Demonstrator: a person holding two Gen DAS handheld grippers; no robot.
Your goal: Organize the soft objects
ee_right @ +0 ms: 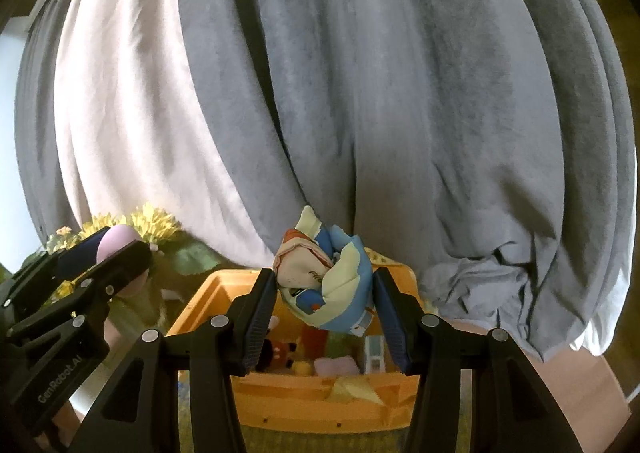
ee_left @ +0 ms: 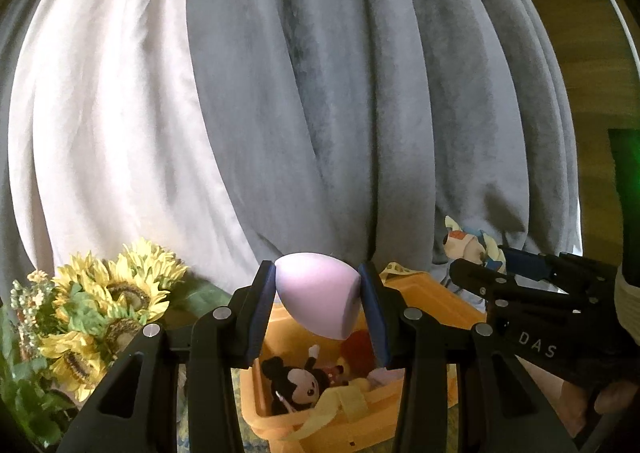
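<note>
basket (ee_right: 200, 305) 1 | pink egg (ee_left: 320, 295) 1 | cloth bundle (ee_right: 326, 279) 1 | mouse plush (ee_left: 298, 379) 1

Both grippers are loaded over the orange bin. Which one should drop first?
Probably right: the right gripper holds the crumpled printed cloth above the orange plastic bin; the left gripper's lilac foam egg looks nearer the bin's edge.

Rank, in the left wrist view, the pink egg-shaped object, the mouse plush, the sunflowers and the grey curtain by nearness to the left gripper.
1. Pink egg-shaped object, clamped in the left gripper.
2. Mouse plush, below in the orange bin.
3. Sunflowers, off left.
4. Grey curtain, behind everything.
</note>
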